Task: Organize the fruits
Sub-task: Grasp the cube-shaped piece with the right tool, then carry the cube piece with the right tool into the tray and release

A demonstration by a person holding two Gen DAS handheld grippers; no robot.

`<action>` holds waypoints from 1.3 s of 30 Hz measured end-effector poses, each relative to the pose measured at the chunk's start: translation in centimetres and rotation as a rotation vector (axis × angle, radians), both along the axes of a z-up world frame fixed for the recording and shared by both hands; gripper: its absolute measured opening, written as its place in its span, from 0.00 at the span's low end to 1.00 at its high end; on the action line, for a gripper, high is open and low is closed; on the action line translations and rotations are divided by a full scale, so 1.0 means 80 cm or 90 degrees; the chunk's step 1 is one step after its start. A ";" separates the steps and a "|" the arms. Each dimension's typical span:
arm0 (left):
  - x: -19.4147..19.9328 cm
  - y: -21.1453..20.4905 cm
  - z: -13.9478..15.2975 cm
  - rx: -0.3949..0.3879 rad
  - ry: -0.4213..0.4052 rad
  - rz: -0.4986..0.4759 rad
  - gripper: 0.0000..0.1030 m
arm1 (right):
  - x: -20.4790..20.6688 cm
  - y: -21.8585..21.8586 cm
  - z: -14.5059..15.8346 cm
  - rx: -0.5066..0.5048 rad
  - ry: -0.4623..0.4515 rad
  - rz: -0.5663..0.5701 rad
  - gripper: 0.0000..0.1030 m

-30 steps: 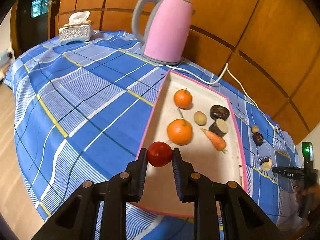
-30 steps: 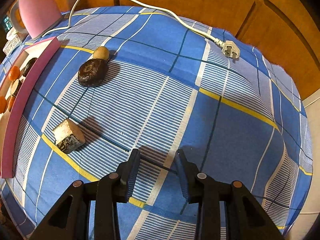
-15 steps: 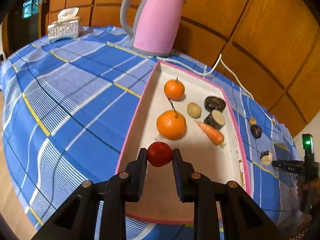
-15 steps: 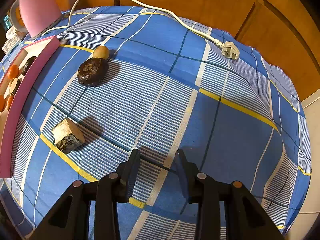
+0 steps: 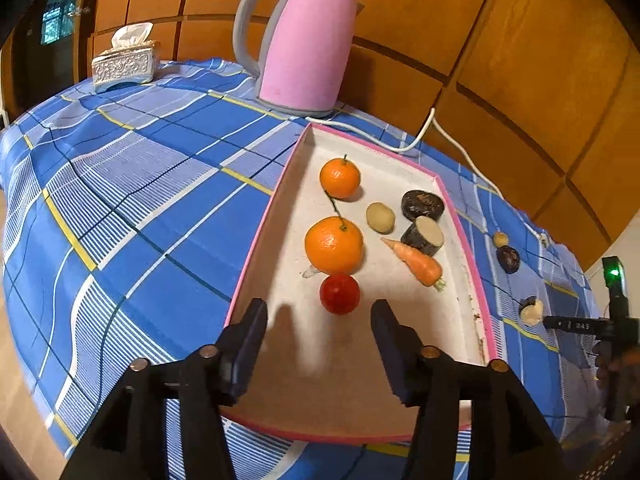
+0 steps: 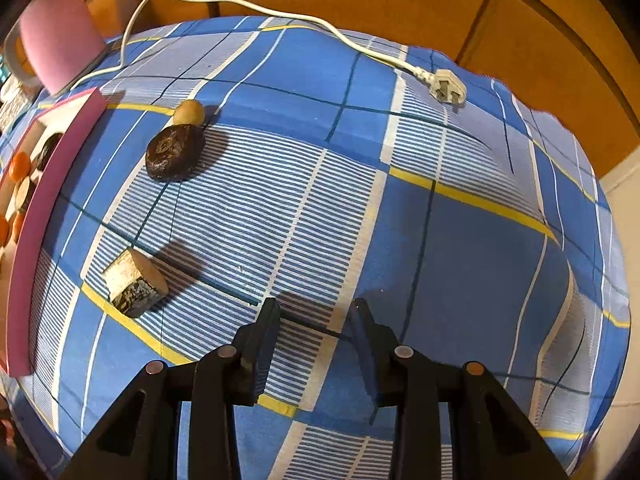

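We count seven pieces inside the pink-rimmed tray (image 5: pixel 256 236): two oranges, one small (image 5: pixel 340 178) and one larger (image 5: pixel 334 245), each with a thin stem; one red tomato (image 5: pixel 339 293); one pale potato (image 5: pixel 380 217); one carrot (image 5: pixel 418 261); one dark round lump (image 5: pixel 422 203); and one cut chunk (image 5: pixel 423 235) with a pale face and dark rind. The tray is a shallow rectangle with a white floor.

Our left gripper (image 5: pixel 319 326) has its jaws opening right now, and the tomato sits free on the tray floor just ahead of the fingertips, not touched by the pads, just below the larger orange.

Out on the blue checked tablecloth (image 6: pixel 400 220) we count three more pieces: a small tan ball (image 6: pixel 189 112), a dark wrinkled disc (image 6: pixel 174 154) right beside it, and a cut block (image 6: pixel 136 282) with rough dark rind, lying apart from the other two.

Our right gripper (image 6: pixel 314 330) hovers over bare cloth, jaws parted, nothing between them.

One pink kettle (image 5: pixel 304 44) with a grey handle stands beyond the tray, its white cord (image 6: pixel 256 6) running to a plug (image 6: pixel 448 87). One patterned tissue box (image 5: pixel 124 66) stands at the far corner.
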State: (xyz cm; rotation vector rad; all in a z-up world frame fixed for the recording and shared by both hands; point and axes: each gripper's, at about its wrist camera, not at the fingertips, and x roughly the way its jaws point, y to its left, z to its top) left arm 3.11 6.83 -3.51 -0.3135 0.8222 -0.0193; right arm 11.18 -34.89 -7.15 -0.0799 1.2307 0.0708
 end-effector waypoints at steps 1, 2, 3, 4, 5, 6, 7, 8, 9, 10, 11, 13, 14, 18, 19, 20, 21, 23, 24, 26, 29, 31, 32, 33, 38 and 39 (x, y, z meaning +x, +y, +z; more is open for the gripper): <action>-0.001 0.000 0.002 0.005 -0.004 0.001 0.66 | 0.001 -0.002 0.000 0.005 0.003 -0.012 0.36; -0.002 -0.001 0.003 0.014 -0.008 0.006 0.67 | 0.002 -0.004 0.001 0.011 0.009 -0.029 0.36; -0.003 0.000 0.004 0.012 -0.010 0.002 0.67 | 0.005 -0.007 0.000 0.013 0.012 -0.040 0.36; -0.003 0.001 0.004 0.010 -0.009 0.001 0.68 | 0.007 -0.007 0.000 0.012 0.017 -0.051 0.36; -0.003 0.002 0.003 0.008 -0.008 0.000 0.68 | 0.007 -0.006 0.001 0.009 0.024 -0.062 0.36; -0.003 0.003 0.004 0.006 -0.008 -0.001 0.68 | 0.008 -0.008 0.002 0.013 0.031 -0.081 0.36; -0.004 0.004 0.004 0.002 -0.009 -0.001 0.68 | 0.007 -0.011 0.004 0.027 0.034 -0.106 0.36; -0.005 0.004 0.005 0.003 -0.011 0.000 0.68 | 0.006 -0.014 0.006 0.043 0.029 -0.130 0.36; -0.007 0.004 0.006 0.004 -0.014 0.001 0.68 | 0.002 -0.016 0.010 0.060 0.018 -0.148 0.36; -0.008 0.004 0.008 0.002 -0.019 0.003 0.68 | -0.003 -0.016 0.013 0.082 0.002 -0.161 0.36; -0.011 0.006 0.010 0.000 -0.028 0.006 0.68 | -0.010 -0.014 0.018 0.116 -0.020 -0.170 0.36; -0.017 0.010 0.014 0.003 -0.043 0.018 0.72 | -0.019 -0.006 0.025 0.154 -0.051 -0.169 0.36; -0.021 0.013 0.016 0.004 -0.051 0.027 0.74 | -0.023 -0.001 0.030 0.168 -0.067 -0.162 0.36; -0.028 0.027 0.017 0.005 -0.052 0.062 0.74 | -0.034 0.022 0.041 0.214 -0.106 -0.156 0.37; -0.030 0.030 0.015 0.006 -0.051 0.068 0.75 | -0.035 0.025 0.043 0.222 -0.115 -0.161 0.37; -0.031 0.033 0.014 0.009 -0.048 0.079 0.75 | -0.036 0.027 0.043 0.229 -0.122 -0.165 0.43; -0.031 0.036 0.012 0.010 -0.046 0.087 0.75 | -0.036 0.033 0.042 0.234 -0.125 -0.170 0.46; -0.031 0.040 0.009 0.006 -0.041 0.093 0.76 | -0.038 0.040 0.039 0.235 -0.134 -0.179 0.52; -0.033 0.041 0.008 0.007 -0.040 0.095 0.76 | -0.039 0.045 0.038 0.236 -0.134 -0.180 0.52; -0.033 0.041 0.006 0.007 -0.039 0.096 0.78 | -0.037 0.058 0.030 0.232 -0.128 -0.186 0.52; -0.034 0.040 0.003 0.007 -0.035 0.095 0.78 | -0.032 0.080 0.020 0.206 -0.118 -0.175 0.52; -0.034 0.039 0.001 0.008 -0.031 0.094 0.78 | -0.028 0.090 0.011 0.188 -0.111 -0.172 0.52; -0.033 0.039 0.000 0.008 -0.030 0.093 0.78 | -0.026 0.094 0.004 0.176 -0.105 -0.172 0.48; -0.034 0.039 -0.001 0.008 -0.029 0.092 0.78 | -0.027 0.096 0.002 0.162 -0.111 -0.173 0.42; -0.032 0.037 -0.004 0.005 -0.024 0.089 0.78 | -0.036 0.095 0.002 0.126 -0.144 -0.161 0.40; -0.031 0.036 -0.004 0.005 -0.022 0.087 0.78 | -0.038 0.090 0.003 0.121 -0.149 -0.169 0.40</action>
